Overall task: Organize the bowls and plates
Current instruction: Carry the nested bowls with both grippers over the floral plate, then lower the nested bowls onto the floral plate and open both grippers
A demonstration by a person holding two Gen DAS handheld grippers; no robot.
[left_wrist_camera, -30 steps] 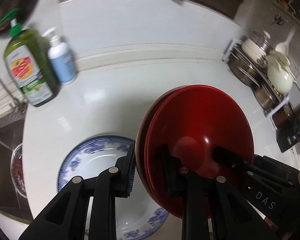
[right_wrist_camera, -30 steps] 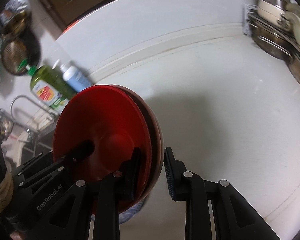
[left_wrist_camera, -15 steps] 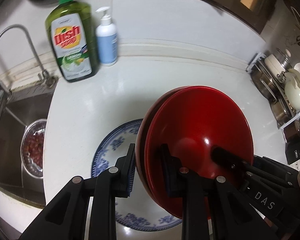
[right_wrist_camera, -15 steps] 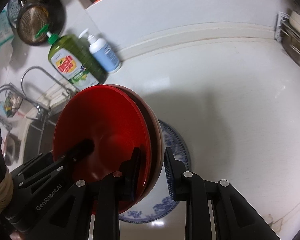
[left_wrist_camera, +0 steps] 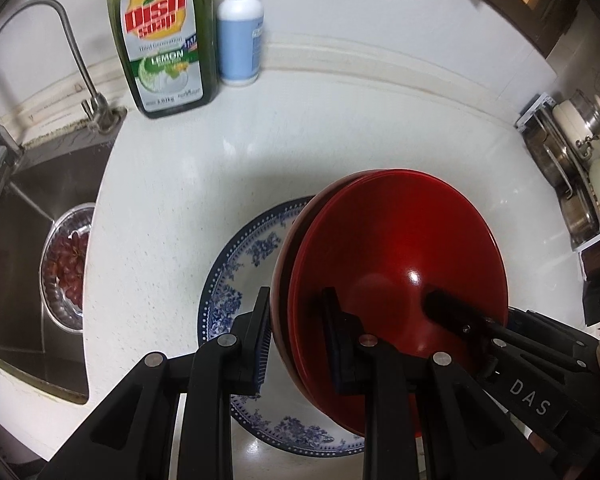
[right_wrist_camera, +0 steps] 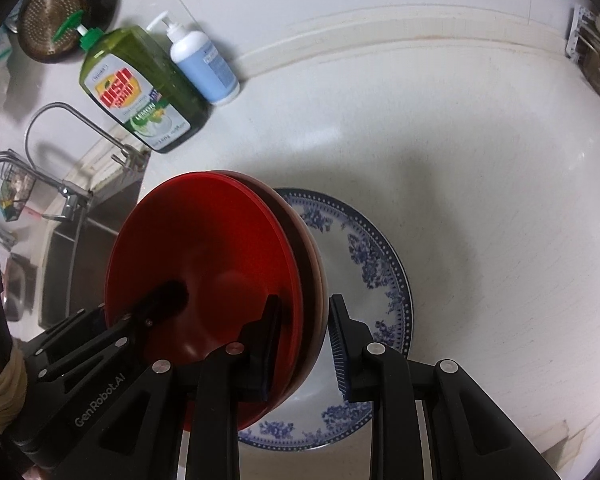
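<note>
Stack of red bowls (left_wrist_camera: 396, 248), nested, at least two and perhaps three by the rim lines, held on edge above a blue-and-white patterned plate (left_wrist_camera: 236, 264) lying flat on the white countertop (left_wrist_camera: 340, 128). Left gripper (left_wrist_camera: 296, 336): fingers clamped across the near-left rim of the stack, one pad outside, one inside the top bowl. Right gripper (right_wrist_camera: 304, 340): inner finger pressed inside the bowl, outer ribbed pad just beside the outer rim with a thin gap showing; contact not certain, grip cannot be confirmed. Change over the last second: views swung from the bare far counter toward the sink side, plate brought from the frame edge to directly beneath the stack, dish soap bottle (left_wrist_camera: 164, 36) and white pump bottle (left_wrist_camera: 240, 32) now sharp at the far edge; grip on the stack unchanged. Meaning for the task, as a judgement: carry phase nearly done, stack lined up for lowering onto the plate, tilt yet to be levelled. Left of scene: steel sink (left_wrist_camera: 24, 216) with faucet (left_wrist_camera: 76, 56) and a colander of red fruit (left_wrist_camera: 66, 264). Far right: pot rack (left_wrist_camera: 572, 168).
</note>
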